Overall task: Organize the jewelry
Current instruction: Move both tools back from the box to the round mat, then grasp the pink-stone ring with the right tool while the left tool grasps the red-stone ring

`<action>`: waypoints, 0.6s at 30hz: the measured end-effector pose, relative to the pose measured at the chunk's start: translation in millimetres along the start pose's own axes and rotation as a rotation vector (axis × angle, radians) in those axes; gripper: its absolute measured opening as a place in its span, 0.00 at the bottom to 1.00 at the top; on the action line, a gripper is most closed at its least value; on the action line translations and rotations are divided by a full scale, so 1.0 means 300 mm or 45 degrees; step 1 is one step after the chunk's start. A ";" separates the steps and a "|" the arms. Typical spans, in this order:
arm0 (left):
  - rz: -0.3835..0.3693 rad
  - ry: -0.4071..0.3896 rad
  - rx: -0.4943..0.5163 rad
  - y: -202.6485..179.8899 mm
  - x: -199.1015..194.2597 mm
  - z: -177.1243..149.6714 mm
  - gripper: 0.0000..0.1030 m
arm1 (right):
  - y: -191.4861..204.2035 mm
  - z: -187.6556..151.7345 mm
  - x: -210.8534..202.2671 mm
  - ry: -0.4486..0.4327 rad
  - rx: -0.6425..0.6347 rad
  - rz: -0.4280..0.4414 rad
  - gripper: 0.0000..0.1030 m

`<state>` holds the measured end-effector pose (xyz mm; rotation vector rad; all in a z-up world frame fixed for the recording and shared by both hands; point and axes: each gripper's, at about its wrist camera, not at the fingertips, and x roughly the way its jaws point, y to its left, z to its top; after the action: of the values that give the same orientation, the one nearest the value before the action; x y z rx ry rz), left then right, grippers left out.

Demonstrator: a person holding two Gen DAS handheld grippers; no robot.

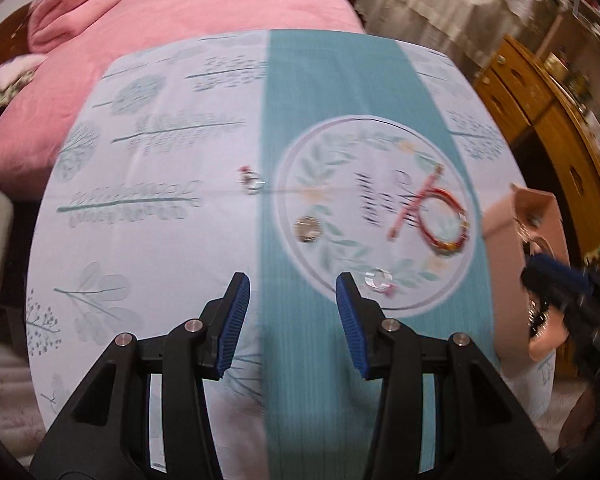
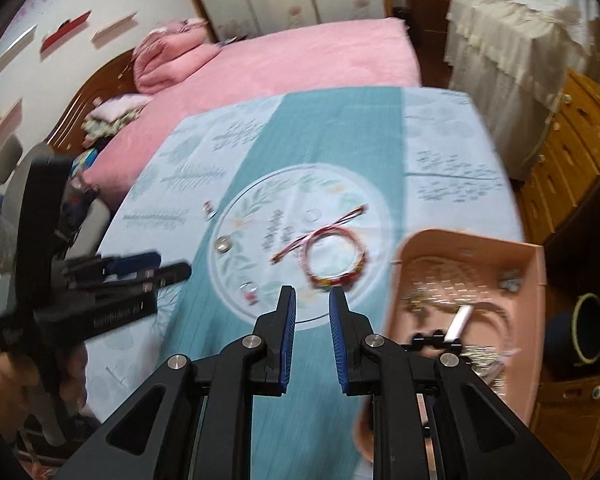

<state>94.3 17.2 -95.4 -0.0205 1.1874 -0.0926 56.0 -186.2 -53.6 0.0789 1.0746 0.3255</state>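
Observation:
A red beaded bracelet (image 1: 446,222) with a red cord lies on the patterned tablecloth (image 1: 160,240), also in the right wrist view (image 2: 336,258). A round silver piece (image 1: 308,229) (image 2: 223,245), a ring with a pink charm (image 1: 253,180) (image 2: 209,211) and a clear ring with a charm (image 1: 379,279) (image 2: 250,292) lie near it. A pink box (image 2: 536,268) at the right holds several jewelry pieces. My left gripper (image 1: 292,288) is open and empty above the cloth. My right gripper (image 2: 312,300) is open and empty, just short of the bracelet.
A pink bed (image 2: 300,64) stands behind the table. A wooden dresser (image 1: 548,120) is at the right, with a cloth-covered piece of furniture (image 2: 520,24) behind it. A dark round container (image 2: 584,328) sits low at the right. The pink box also shows in the left wrist view (image 1: 500,220).

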 end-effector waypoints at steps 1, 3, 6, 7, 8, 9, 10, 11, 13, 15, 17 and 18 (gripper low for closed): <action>0.004 0.002 -0.018 0.022 0.006 0.006 0.40 | 0.017 -0.004 0.017 0.014 -0.010 0.011 0.17; 0.008 0.004 -0.043 0.059 0.018 0.016 0.40 | 0.051 -0.011 0.055 0.037 -0.030 0.036 0.17; 0.009 0.008 -0.074 0.106 0.037 0.035 0.40 | 0.101 -0.020 0.128 0.075 -0.061 0.090 0.17; 0.008 0.010 -0.083 0.117 0.044 0.041 0.40 | 0.118 -0.024 0.152 0.087 -0.077 0.108 0.17; 0.006 0.013 -0.091 0.128 0.052 0.048 0.40 | 0.131 -0.025 0.173 0.096 -0.094 0.121 0.17; 0.003 0.017 -0.098 0.140 0.063 0.056 0.40 | 0.145 -0.027 0.195 0.108 -0.115 0.126 0.17; 0.001 0.020 -0.104 0.149 0.071 0.061 0.40 | 0.160 -0.028 0.222 0.122 -0.139 0.135 0.17; -0.003 0.024 -0.112 0.162 0.083 0.070 0.40 | 0.168 -0.027 0.238 0.127 -0.150 0.144 0.17; -0.013 0.034 -0.127 0.176 0.104 0.082 0.40 | 0.179 -0.026 0.278 0.147 -0.175 0.148 0.17; -0.025 0.043 -0.142 0.189 0.124 0.096 0.40 | 0.184 -0.022 0.308 0.165 -0.191 0.135 0.17; -0.034 0.050 -0.153 0.198 0.139 0.109 0.40 | 0.186 -0.018 0.340 0.184 -0.213 0.105 0.17; -0.041 0.049 -0.158 0.201 0.145 0.117 0.40 | 0.185 -0.014 0.351 0.188 -0.224 0.098 0.17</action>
<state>146.7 72.5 -126.3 -0.1478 1.2304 -0.0479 85.6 -102.4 -132.9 -0.0618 1.1865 0.4997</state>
